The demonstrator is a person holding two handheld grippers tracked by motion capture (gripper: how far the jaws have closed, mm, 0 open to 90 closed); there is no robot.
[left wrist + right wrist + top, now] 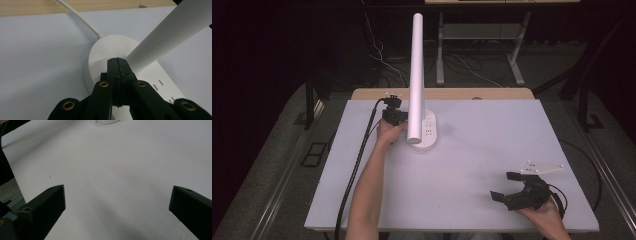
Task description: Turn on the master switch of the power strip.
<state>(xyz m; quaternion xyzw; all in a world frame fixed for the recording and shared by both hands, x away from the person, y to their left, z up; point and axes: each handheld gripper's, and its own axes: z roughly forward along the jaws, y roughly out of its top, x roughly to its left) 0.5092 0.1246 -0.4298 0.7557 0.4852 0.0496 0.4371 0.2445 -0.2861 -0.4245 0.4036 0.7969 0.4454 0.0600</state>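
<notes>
A white lamp-like stand has an oval base [426,134] with socket slots and a long white tube [416,70] rising from it. In the left gripper view the base [105,50] lies just ahead, the tube [170,32] slants up to the right, and a white cable [80,18] leaves the base's far side. My left gripper [117,60] is shut with nothing between its jaws, its tip against the base top at the tube's foot. In the high view the left gripper [399,120] sits left of the tube. My right gripper [504,186] stands open near the front right, over bare mat [118,188].
A white mat [492,135] covers the table, with a wooden strip [462,93] along the far edge. A grey three-cornered plate [542,168] tops the right gripper. Black cables trail off the left and right sides. Floor cables and desk legs lie beyond the table.
</notes>
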